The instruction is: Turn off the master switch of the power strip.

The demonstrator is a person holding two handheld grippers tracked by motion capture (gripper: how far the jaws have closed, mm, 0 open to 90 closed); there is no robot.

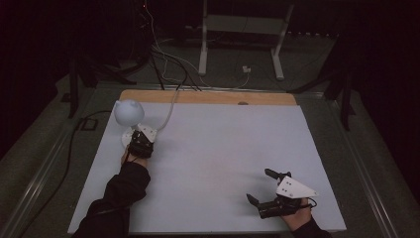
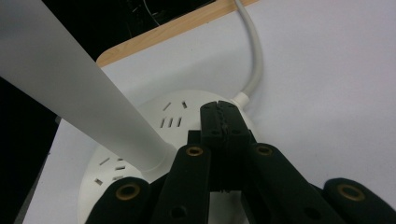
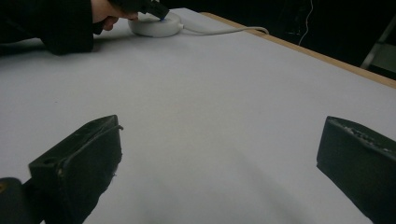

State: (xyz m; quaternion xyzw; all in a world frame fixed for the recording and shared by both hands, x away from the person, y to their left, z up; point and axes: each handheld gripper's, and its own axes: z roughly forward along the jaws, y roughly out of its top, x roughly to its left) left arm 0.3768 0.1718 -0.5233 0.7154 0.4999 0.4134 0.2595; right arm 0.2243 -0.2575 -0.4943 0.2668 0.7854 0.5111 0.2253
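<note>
At the upper left of the high view stands a white lamp (image 1: 130, 114), its round base (image 2: 140, 140) on the white table (image 1: 218, 148) near the far wooden edge. The left gripper (image 1: 140, 143) sits on that base with its jaws pressed together, gripping nothing, their tips on the base top just beside the slanting stem (image 2: 70, 88). A cord (image 2: 254, 60) leaves the base toward the top of the frame. At the lower right, well apart, the right gripper (image 1: 259, 187) rests with jaws spread wide over bare table.
</note>
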